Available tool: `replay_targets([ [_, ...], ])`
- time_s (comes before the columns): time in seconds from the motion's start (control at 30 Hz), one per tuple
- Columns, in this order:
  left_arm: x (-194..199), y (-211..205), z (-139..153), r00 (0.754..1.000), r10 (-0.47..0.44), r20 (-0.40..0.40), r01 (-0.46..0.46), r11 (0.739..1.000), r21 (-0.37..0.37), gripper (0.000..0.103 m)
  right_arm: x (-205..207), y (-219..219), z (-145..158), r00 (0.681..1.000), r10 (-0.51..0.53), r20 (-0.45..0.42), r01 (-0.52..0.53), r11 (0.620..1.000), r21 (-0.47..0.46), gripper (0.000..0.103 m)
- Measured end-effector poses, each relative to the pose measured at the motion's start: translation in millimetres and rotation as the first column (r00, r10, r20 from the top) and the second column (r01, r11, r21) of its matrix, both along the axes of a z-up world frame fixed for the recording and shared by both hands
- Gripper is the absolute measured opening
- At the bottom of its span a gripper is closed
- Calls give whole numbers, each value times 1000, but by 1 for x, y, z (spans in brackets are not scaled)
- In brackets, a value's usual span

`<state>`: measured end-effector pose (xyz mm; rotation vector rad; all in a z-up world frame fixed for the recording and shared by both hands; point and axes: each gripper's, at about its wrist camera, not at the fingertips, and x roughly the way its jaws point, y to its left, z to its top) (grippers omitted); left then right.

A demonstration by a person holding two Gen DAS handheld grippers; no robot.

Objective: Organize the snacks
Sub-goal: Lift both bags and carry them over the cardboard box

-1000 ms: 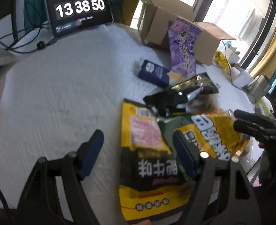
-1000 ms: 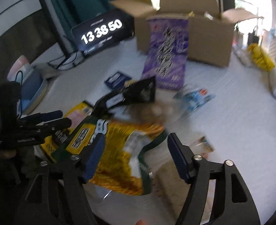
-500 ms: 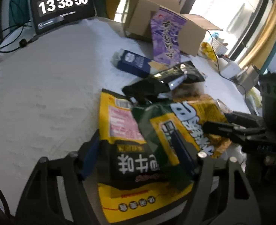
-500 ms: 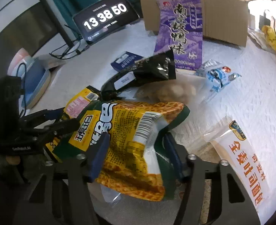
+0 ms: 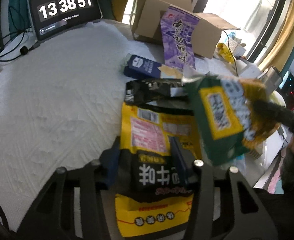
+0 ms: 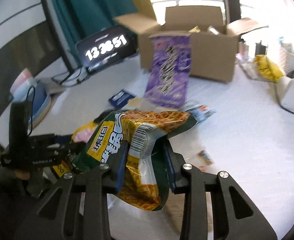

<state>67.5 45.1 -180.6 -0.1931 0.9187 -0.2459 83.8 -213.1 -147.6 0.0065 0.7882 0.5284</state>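
A yellow-and-black snack bag [image 5: 147, 132] lies on the white cloth. My left gripper [image 5: 145, 163] straddles its middle, jaws still closing, and the pads press its sides. A green-and-yellow noodle bag [image 6: 145, 140] is crumpled between the pads of my right gripper [image 6: 145, 165], whose jaws are also still closing. That green bag [image 5: 222, 120] hangs blurred above the table in the left wrist view. In the right wrist view the left gripper [image 6: 63, 150] shows at the left, on the yellow bag [image 6: 83, 134].
An open cardboard box [image 6: 210, 56] stands at the back, and a purple bag [image 6: 168, 76] leans on it. Near it lie a dark blue carton [image 5: 143, 68], a black bag [image 5: 152, 92] and small packets [image 6: 202, 112]. A clock tablet [image 5: 65, 10] stands far left.
Both grippers have narrowed onto their bags. The right one has lifted the green-and-yellow bag off the yellow-and-black one, uncovering it. The clock went from 50 to 51.
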Motion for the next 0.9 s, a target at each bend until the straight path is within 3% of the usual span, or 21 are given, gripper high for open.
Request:
replay_targets([
  [0.23, -5, -9, 5, 999, 14, 29, -14, 1000, 5, 17, 8, -28, 10, 997, -69, 40, 68, 997, 24, 36],
  [0.3, -8, -12, 8, 999, 10, 41, -11, 1000, 16, 14, 11, -35, 13, 995, -83, 51, 81, 996, 34, 36],
  [0.9, -13, 0, 65, 985, 65, 159, -74, 996, 48, 9, 36, -58, 38, 985, -115, 130, 106, 992, 69, 36],
])
